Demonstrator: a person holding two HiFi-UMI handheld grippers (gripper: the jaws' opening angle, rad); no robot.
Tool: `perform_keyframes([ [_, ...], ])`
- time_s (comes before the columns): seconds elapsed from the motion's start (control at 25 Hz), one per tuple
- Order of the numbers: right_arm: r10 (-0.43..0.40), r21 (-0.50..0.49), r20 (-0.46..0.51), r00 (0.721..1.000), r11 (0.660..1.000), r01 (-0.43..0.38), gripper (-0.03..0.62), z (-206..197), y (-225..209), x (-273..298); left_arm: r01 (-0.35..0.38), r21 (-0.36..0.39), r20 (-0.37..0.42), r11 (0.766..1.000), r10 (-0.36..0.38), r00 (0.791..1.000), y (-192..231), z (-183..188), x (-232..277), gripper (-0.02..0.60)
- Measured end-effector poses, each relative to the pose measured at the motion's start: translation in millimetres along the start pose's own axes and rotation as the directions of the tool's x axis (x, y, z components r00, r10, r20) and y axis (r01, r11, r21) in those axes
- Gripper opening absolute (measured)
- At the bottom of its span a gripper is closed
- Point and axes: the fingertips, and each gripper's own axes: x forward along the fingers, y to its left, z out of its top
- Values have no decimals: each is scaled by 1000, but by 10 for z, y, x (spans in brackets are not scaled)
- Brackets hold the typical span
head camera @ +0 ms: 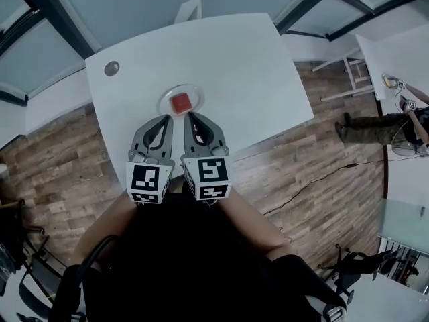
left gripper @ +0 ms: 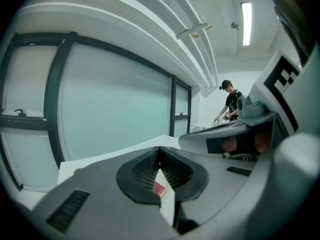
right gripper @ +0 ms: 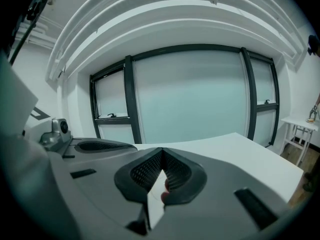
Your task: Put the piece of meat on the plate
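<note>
A red piece of meat (head camera: 179, 103) lies in the middle of a round clear plate (head camera: 164, 98) on the white table (head camera: 234, 66). My left gripper (head camera: 167, 118) and right gripper (head camera: 190, 115) hover side by side just in front of the plate, tips pointing at it. Both are shut with nothing held. In the left gripper view the jaws meet at the tip (left gripper: 160, 149), and a bit of the red meat (left gripper: 159, 188) shows through the gap below. The right gripper view shows the same shut jaws (right gripper: 162, 150), with a sliver of red (right gripper: 164, 196) beneath.
A round grey grommet (head camera: 111, 68) sits in the table's far left corner. A white chair back (head camera: 190, 9) stands behind the table. A person (head camera: 382, 127) works at another white table (head camera: 402, 45) on the right. A thin cable (head camera: 315, 180) runs across the wooden floor.
</note>
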Motion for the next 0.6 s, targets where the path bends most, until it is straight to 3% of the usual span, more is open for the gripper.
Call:
perform_keyframes([
  [0.6,33,-25,112,993,999,-31,5,409,79,-257,-1,-4,66,1000,2,998,-5,355,-155,3],
])
